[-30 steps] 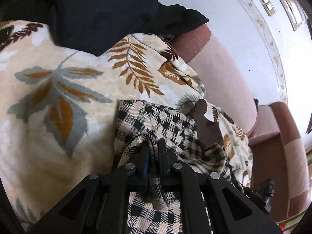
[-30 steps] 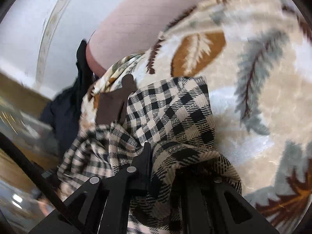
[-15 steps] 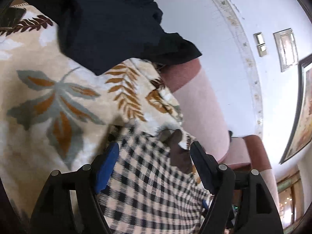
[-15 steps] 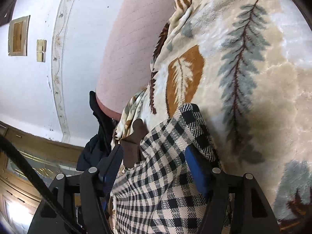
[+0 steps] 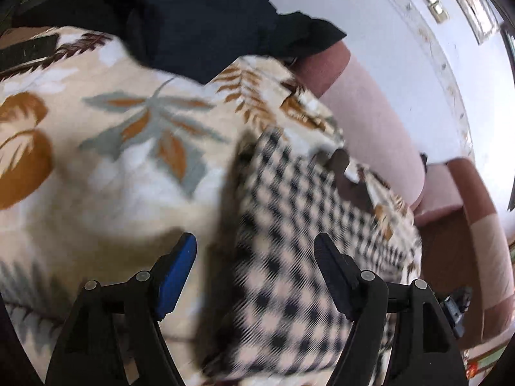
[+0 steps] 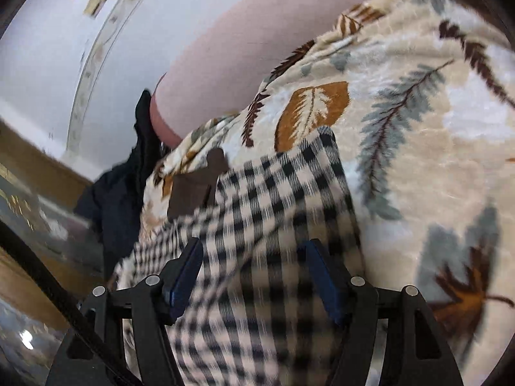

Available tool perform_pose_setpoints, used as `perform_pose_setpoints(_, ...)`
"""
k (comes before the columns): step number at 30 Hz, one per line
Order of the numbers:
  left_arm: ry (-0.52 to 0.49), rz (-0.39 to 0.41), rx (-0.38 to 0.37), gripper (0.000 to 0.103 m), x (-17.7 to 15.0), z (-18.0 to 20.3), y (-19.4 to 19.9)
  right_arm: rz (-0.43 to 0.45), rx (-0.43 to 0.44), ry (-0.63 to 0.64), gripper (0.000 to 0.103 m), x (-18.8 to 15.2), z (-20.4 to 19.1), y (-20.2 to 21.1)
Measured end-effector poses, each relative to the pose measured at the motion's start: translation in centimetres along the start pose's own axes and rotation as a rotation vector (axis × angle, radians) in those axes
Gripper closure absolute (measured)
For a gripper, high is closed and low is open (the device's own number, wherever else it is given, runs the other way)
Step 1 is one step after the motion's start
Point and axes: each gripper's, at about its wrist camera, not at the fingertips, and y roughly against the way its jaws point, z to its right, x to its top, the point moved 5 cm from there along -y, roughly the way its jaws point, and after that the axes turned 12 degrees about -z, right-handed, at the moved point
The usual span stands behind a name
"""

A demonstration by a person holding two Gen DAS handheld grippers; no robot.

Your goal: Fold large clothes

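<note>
Left wrist view: left tongs (image 5: 254, 251) spread wide above the checked garment (image 5: 289, 225); right tongs (image 6: 254, 257) opening, pads clear of it.

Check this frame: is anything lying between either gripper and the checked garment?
Nothing visible. The checked garment lies flat on the leaf-print blanket, directly beneath the open left gripper and the opening right gripper.

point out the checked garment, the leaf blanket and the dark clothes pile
checked garment (image 6: 283, 212), right wrist view, middle of the flat checked panel
leaf blanket (image 5: 106, 167), left wrist view, pale area beside the grey leaf
dark clothes pile (image 5: 206, 22), left wrist view, centre of the heap
</note>
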Motion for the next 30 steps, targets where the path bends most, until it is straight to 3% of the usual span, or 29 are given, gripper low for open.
perform_pose_setpoints(5, -0.081, -0.076, 0.003, 0.029, -3.1, -1.2, -0.1, -0.031, -0.159, 0.106, 0.027, -4.1, 0.9, 1.8)
perform_pose_setpoints(9, -0.169, -0.157, -0.056, 0.029, -5.3, -0.3, -0.9, -0.105, -0.195, 0.108, 0.027, -7.9, 2.4, 0.8)
perform_pose_setpoints(11, -0.205, -0.18, -0.008, 0.032, -6.0, 0.2, -1.7, -0.141, -0.217, 0.12, 0.027, -9.4, 2.5, -0.4)
perform_pose_setpoints(12, -0.217, -0.19, 0.031, 0.041, -6.2, 0.4, -2.1, -0.156, -0.218, 0.13, 0.029, -9.9, 2.4, -1.0)
perform_pose_setpoints(13, -0.235, -0.204, 0.079, 0.079, -6.4, 0.6, -2.5, -0.179, -0.216, 0.138, 0.05, -10.4, 2.2, -1.6)
perform_pose_setpoints(14, -0.246, -0.231, 0.106, 0.094, -6.7, 0.7, -2.9, -0.198, -0.227, 0.148, 0.064, -10.7, 2.0, -2.1)
perform_pose_setpoints(15, -0.241, -0.225, 0.116, 0.095, -6.7, 0.7, -2.6, -0.2, -0.235, 0.157, 0.077, -10.8, 1.8, -2.2)
perform_pose_setpoints(16, -0.242, -0.207, 0.121, 0.095, -6.7, 0.9, -2.0, -0.194, -0.218, 0.157, 0.084, -10.8, 1.6, -1.6)
perform_pose_setpoints(18, -0.261, -0.172, 0.129, 0.096, -7.1, 1.3, -0.2, -0.172, -0.198, 0.138, 0.086, -10.7, 1.9, -0.2)
perform_pose_setpoints(23, -0.229, -0.171, 0.201, 0.096, -7.2, -0.1, 0.3, -0.195, -0.236, 0.095, 0.085, -11.2, 3.4, -0.3)
perform_pose_setpoints(25, -0.214, -0.157, 0.207, 0.096, -6.8, -0.4, 0.6, -0.189, -0.26, 0.095, 0.074, -11.0, 3.4, 0.0)
perform_pose_setpoints(27, -0.201, -0.131, 0.207, 0.088, -6.2, -0.9, 1.5, -0.151, -0.284, 0.093, 0.063, -10.7, 3.3, 1.1)
perform_pose_setpoints(30, -0.149, -0.049, 0.238, 0.086, -5.2, -2.0, 3.2, -0.083, -0.265, 0.062, 0.056, -10.2, 3.5, 3.3)
